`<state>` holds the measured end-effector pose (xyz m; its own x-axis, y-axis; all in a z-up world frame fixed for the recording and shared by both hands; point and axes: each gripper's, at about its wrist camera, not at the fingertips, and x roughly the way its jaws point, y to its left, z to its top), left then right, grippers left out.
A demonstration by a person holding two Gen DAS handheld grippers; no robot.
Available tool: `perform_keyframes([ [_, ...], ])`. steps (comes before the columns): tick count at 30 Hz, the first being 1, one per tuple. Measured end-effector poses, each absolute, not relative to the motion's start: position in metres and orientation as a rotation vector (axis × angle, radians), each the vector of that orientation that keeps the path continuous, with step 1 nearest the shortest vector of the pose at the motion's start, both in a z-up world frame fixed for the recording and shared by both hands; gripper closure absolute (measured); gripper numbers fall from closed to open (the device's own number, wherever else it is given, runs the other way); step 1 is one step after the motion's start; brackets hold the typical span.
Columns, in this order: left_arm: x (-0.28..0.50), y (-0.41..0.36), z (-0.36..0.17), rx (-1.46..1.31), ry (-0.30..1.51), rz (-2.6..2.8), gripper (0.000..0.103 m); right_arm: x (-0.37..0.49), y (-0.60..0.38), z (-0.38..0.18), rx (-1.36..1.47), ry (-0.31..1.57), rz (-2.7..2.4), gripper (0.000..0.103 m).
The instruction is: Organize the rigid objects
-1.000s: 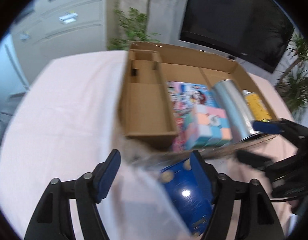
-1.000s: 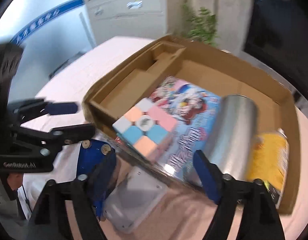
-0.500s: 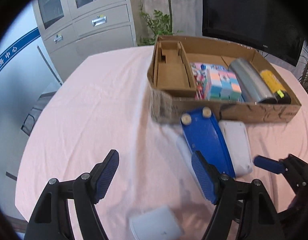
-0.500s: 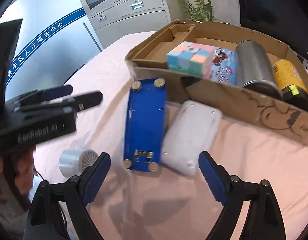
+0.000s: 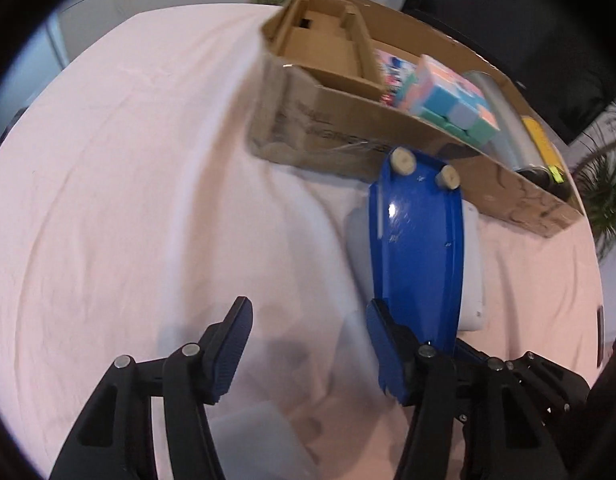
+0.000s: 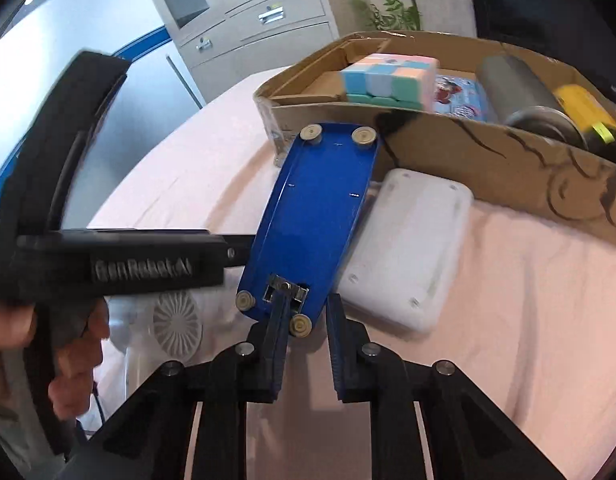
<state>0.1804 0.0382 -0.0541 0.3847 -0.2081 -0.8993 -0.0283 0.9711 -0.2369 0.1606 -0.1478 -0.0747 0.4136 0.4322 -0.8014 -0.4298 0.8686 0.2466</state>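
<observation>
A flat blue device (image 6: 320, 216), underside up with round cream feet, leans with its far end on the cardboard box (image 6: 488, 160) and rests partly on a white flat case (image 6: 408, 252). My right gripper (image 6: 308, 344) is shut on the device's near end. My left gripper (image 5: 310, 348) hangs over the pink cloth with its jaws closing and only cloth between them. Its right finger (image 5: 384, 352) sits just beside the device's (image 5: 420, 248) left edge. In the right wrist view the left gripper (image 6: 239, 250) reaches the device from the left.
The box holds a pastel cube (image 6: 388, 78), a colourful packet (image 6: 460, 98), a silver cylinder (image 6: 520, 88) and a yellow can (image 6: 584, 108). A small white fan (image 6: 175, 320) lies on the cloth near a person's hand (image 6: 11, 320). Grey cabinets (image 6: 247, 12) stand behind the table.
Both grippers have come down and closer to the blue device. The right jaws have shut on its near end, and the left jaws have narrowed beside its left edge.
</observation>
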Motion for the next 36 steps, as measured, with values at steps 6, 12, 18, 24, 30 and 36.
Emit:
perform_keyframes([
  [6, 0.184, 0.021, -0.050, -0.336, 1.167, -0.342, 0.056, 0.153, -0.182, -0.064, 0.061, 0.999, 0.544, 0.075],
  [12, 0.185, -0.019, -0.046, -0.319, 1.160, -0.507, 0.058, 0.145, -0.215, -0.049, 0.039, 0.948, 0.451, 0.035],
  [18, 0.183, -0.011, -0.061, -0.404, 1.181, -0.475, 0.055, 0.140, -0.230, -0.040, 0.069, 0.952, 0.457, 0.030],
  [24, 0.183, -0.009, -0.074, -0.495, 1.203, -0.533, 0.053, 0.132, -0.206, -0.035, -0.042, 0.919, 0.491, 0.024],
  [30, 0.182, -0.015, -0.076, -0.513, 1.184, -0.546, 0.052, 0.136, -0.177, -0.064, -0.145, 0.988, 0.437, 0.043],
  [36, 0.169, -0.020, -0.070, -0.498, 1.167, -0.575, 0.053, 0.132, -0.205, -0.060, -0.066, 0.989, 0.464, 0.077],
])
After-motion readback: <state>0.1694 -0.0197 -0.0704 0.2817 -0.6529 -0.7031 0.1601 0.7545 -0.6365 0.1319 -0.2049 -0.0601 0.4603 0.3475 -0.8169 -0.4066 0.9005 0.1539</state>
